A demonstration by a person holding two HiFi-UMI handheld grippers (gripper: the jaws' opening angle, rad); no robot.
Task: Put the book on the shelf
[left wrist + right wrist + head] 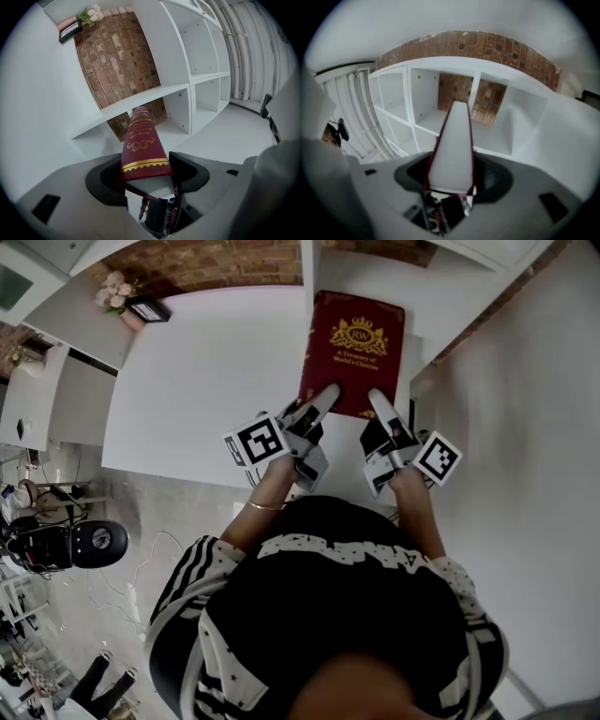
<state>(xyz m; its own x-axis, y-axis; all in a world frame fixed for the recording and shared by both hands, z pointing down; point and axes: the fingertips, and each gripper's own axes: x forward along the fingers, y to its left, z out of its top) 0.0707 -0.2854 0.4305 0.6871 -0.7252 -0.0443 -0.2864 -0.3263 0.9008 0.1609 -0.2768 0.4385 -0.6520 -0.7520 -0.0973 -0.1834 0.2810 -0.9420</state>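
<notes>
Book (353, 352): rectangular hardcover, smooth maroon, gilt-embossed.

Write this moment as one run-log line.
left gripper: shut on book spine | right gripper: shut on page edge | book: held flat, not shelved | shelf: ahead

The red book (354, 348) between both pairs of jaws bears a gold crest (358, 334) and a title, seemingly "A Treasury of World's Classics". The spine (140, 140) lettering ahead of the left jaws is illegible.
</notes>
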